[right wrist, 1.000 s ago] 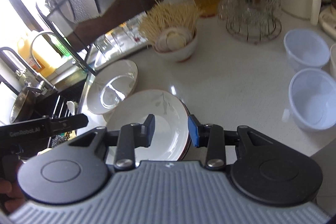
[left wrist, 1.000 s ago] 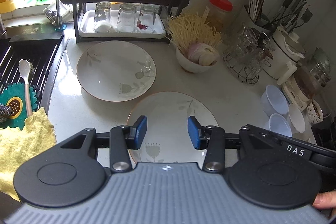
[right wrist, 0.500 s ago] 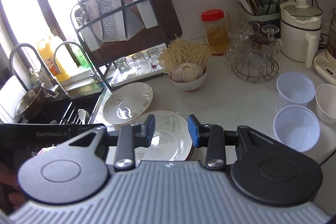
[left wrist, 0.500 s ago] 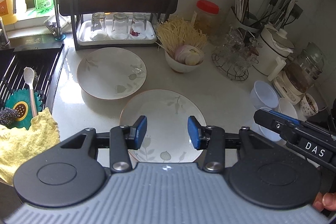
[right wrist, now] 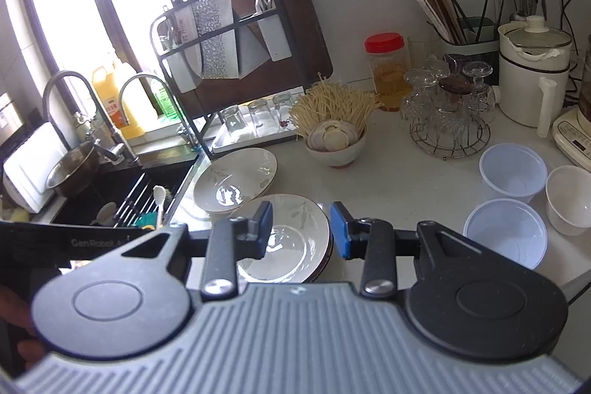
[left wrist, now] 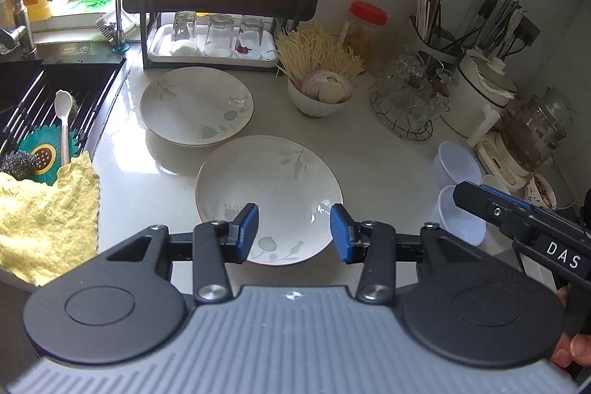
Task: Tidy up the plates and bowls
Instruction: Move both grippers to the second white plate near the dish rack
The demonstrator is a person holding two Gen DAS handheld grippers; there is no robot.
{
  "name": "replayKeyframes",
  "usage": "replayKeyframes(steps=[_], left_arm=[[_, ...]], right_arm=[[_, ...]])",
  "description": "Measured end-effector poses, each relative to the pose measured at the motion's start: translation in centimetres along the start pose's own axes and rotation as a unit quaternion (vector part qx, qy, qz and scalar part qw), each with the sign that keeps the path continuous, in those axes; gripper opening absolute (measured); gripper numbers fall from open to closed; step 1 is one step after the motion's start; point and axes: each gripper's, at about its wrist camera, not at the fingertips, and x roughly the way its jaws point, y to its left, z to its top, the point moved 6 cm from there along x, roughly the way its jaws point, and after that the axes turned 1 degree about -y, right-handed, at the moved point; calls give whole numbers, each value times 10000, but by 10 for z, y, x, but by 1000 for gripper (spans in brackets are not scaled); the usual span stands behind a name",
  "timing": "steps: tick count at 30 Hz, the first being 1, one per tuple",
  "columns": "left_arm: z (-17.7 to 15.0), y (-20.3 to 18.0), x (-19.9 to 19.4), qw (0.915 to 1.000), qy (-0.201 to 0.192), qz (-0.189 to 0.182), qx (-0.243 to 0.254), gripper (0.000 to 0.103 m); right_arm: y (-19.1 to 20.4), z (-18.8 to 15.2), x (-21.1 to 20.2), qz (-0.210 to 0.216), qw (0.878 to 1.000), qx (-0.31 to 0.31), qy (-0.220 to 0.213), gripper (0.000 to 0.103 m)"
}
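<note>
1. Left wrist view: two cream plates with a faint grey leaf print and a thin brown rim lie on the pale counter. The near plate lies in front of the dish rack; the far plate sits between the near plate and the rack, just beside the near plate, though whether the rims touch I cannot tell.
2. A bowl of noodles stands to the right of the rack's tray. Clear plastic bowls stand further right of the rack, near a kettle.
3. The left gripper hovers above the near plate's front edge, tilted downward. Its blue pads stand apart with nothing between them, released.
4. The right gripper's dark fingers reach in from the right edge, over the plastic bowls.
5. Right wrist view: the near plate and far plate again lie in front of the dish rack, glossy under window light. The near plate shows a darker rim edge underneath on its right side.
6. Two clear plastic bowls and a white bowl sit well right of the rack.
7. The right gripper hangs over the near plate, angled down. Its pads are parted and grasp nothing.
</note>
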Motion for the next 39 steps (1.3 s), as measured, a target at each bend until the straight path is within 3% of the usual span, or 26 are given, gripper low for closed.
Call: replayKeyframes(steps=[7, 13, 20, 39], left_arm=[[-19, -2, -3, 9993, 34, 276, -249, 49], [-17, 7, -4, 9981, 59, 454, -401, 52], [-2, 36, 6, 9971, 100, 481, -578, 52], [67, 134, 92, 9960, 362, 246, -774, 52]], right_arm=[[-6, -9, 4, 246, 9992, -147, 268, 39], [-1, -11, 15, 400, 9979, -173, 482, 39], [10, -3, 44, 410, 9974, -112, 584, 39], [42, 16, 149, 236, 9938, 310, 1039, 38]])
